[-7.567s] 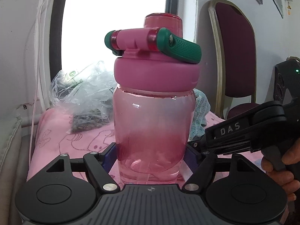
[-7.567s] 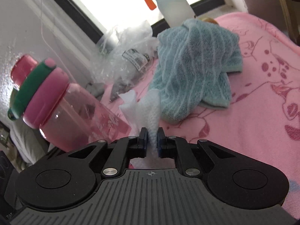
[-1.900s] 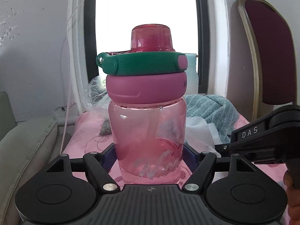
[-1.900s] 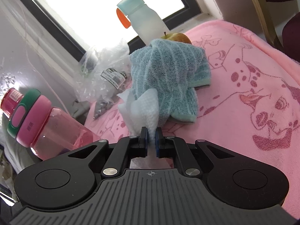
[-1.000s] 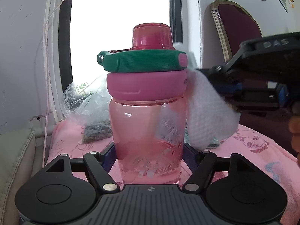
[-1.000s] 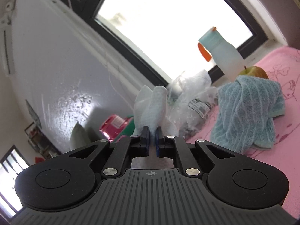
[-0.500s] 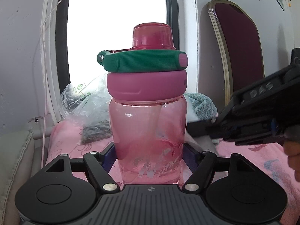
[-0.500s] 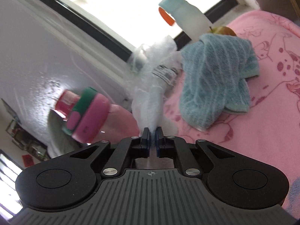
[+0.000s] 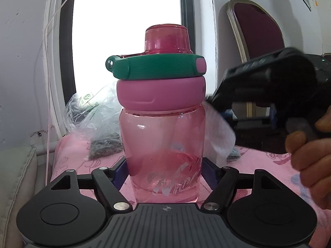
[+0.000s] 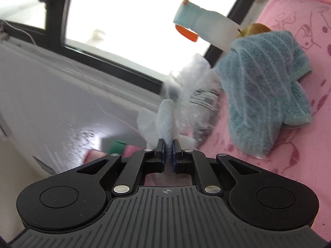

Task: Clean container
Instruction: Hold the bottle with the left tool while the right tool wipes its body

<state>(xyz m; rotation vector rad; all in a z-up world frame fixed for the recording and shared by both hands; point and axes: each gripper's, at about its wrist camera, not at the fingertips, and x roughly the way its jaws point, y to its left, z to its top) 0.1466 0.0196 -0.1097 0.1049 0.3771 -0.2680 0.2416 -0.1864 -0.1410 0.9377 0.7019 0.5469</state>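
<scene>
Between the left gripper's (image 9: 164, 171) jaws: translucent pink plastic bottle (image 9: 163, 144), upright, clamped at its base, pink lid and green handle on top; contents hard to tell. Against its right side, crumpled white paper wipe (image 9: 219, 138), pinched in the right gripper's (image 10: 168, 150) closed jaws, blurred. Beyond, on pink patterned cloth (image 10: 300, 165): folded teal towel (image 10: 266, 95), clear plastic bag (image 9: 97, 119), white bottle with orange tab (image 10: 206, 24), half-hidden apple (image 10: 256, 29).
</scene>
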